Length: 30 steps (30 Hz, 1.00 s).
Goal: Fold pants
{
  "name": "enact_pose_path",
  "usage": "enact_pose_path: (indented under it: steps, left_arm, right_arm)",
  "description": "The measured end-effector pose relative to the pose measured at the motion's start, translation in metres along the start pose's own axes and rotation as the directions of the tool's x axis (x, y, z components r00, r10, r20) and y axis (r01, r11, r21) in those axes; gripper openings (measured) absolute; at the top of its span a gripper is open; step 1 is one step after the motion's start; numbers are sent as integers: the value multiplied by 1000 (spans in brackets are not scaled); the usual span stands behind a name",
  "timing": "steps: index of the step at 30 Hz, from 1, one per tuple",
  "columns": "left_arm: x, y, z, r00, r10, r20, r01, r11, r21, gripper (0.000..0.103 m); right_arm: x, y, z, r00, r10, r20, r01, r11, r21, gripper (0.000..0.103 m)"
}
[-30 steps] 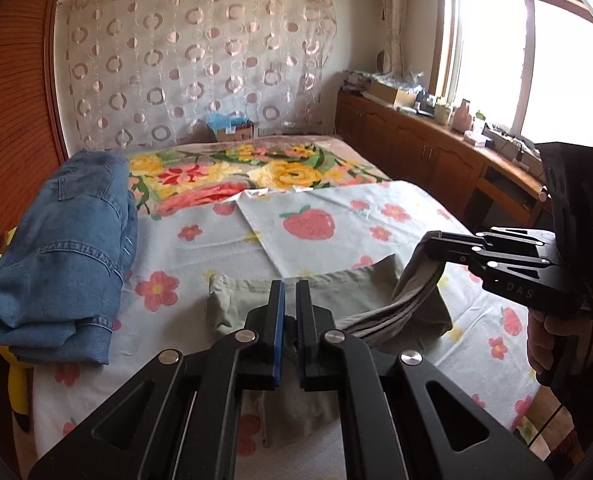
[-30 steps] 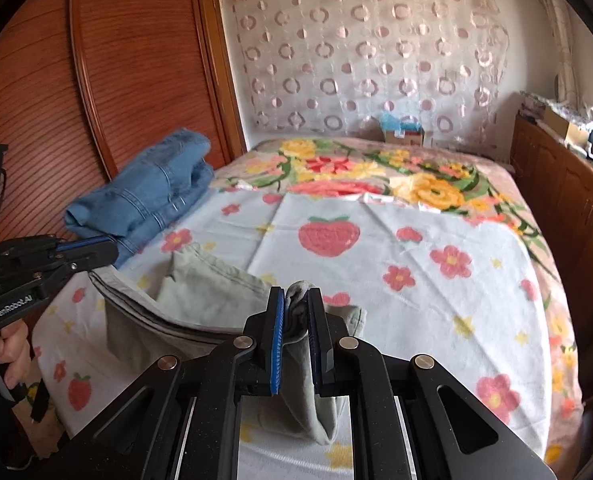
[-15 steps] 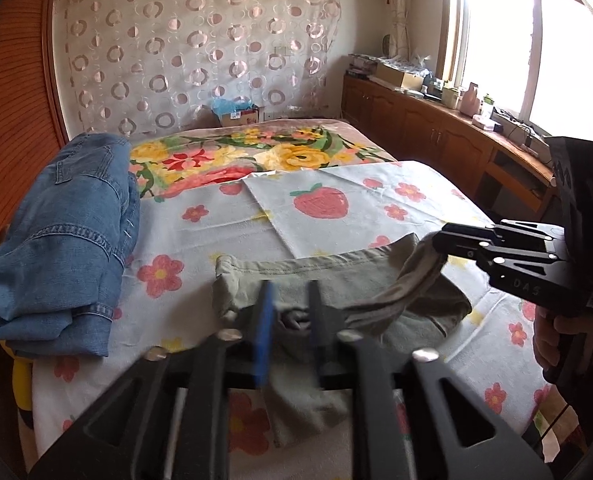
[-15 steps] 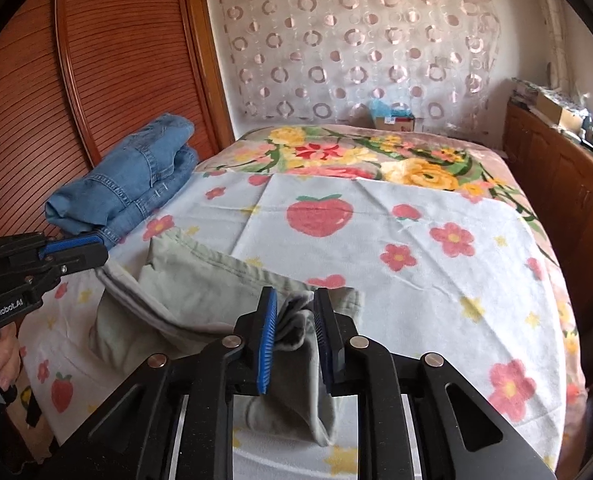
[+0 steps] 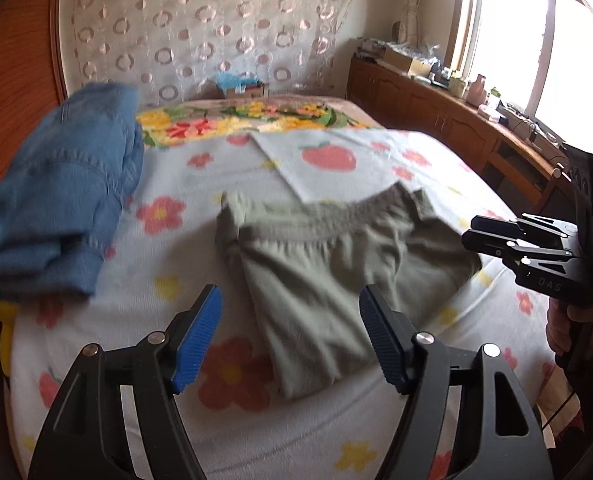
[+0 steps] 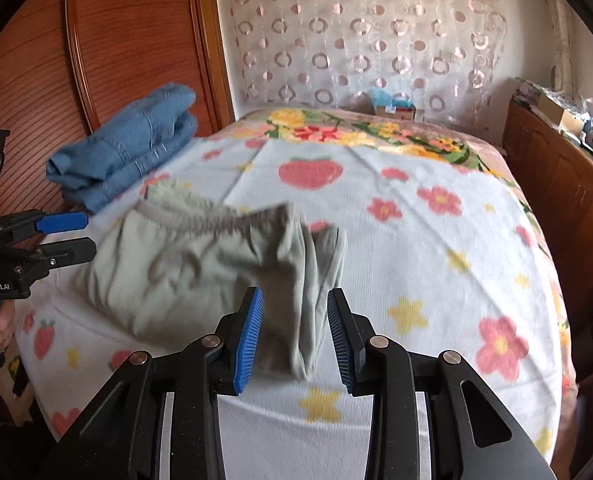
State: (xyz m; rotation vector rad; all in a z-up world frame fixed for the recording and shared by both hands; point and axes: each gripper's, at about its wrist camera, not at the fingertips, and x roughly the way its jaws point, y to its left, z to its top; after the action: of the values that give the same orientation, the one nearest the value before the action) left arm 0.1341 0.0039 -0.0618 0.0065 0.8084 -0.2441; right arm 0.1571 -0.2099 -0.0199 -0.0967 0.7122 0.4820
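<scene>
- Right now, both sets of jaws spreading: left gripper (image 5: 290, 334) wide and touching nothing, right gripper (image 6: 294, 336) narrower, a hanging flap of cloth between the pads but not pinched.
- Lying folded on the bed just ahead of both sets of jaws: soft sage-green cotton pants with a gathered elastic waistband (image 5: 332, 256), waistband at the far edge.
- Could snag: that loose flap between the right jaws, dragged along on withdrawal and pulling the top layer open.
- Could also spring back: soft springy bedding underneath, uneven corner on the right side, no weight pressing the fold flat.
- Well off to the left of the left jaws: stack of folded blue denim jeans (image 5: 62, 192), apart from the green cloth.
- Underneath: white fleece blanket with red flowers and strawberries (image 6: 436, 232) over a bed; beyond, sheer curtain with ring pattern (image 6: 360, 36), reddish wooden panel (image 6: 108, 48), low wooden cabinets (image 5: 436, 116) under a bright window.
</scene>
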Motion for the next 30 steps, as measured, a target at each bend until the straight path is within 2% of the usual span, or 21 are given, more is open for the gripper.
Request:
enact_pose_path:
  steps: [6,12,14,17,19,20,22,30]
  left_arm:
    - [6,0,-16,1000,3,-30,-3,1000,-1,72]
    - [11,-8,-26,999,-13,-52,15,999,44,71]
    - [13,-8,-27,998,-18,-57,20,999,46,66]
    - [16,-7,-26,997,-41,-71,44,998,40,51]
    - [15,-8,-27,997,-49,-64,51,998,40,31]
    - [14,-8,-27,997,-50,-59,52,998,42,28]
    - [11,-9,-27,997,-54,-48,56,998,41,17]
    - [-19,-14,-30,996,-90,-2,90,995,37,13]
  right_arm:
    - [10,-7,0,998,23,-55,-21,999,31,35]
    - [16,-8,3,996,24,-90,-21,999,33,35]
    - [16,-8,5,995,25,-92,-22,999,32,35]
    - [17,-6,6,995,21,-94,-19,1000,22,35]
    - [16,-6,5,995,27,-95,-26,1000,16,24]
    - [17,-4,4,995,36,-95,-35,999,14,17]
    - [16,-4,3,995,51,-88,-50,999,13,11]
    - [-10,-4,-8,994,93,-53,-91,996,22,9]
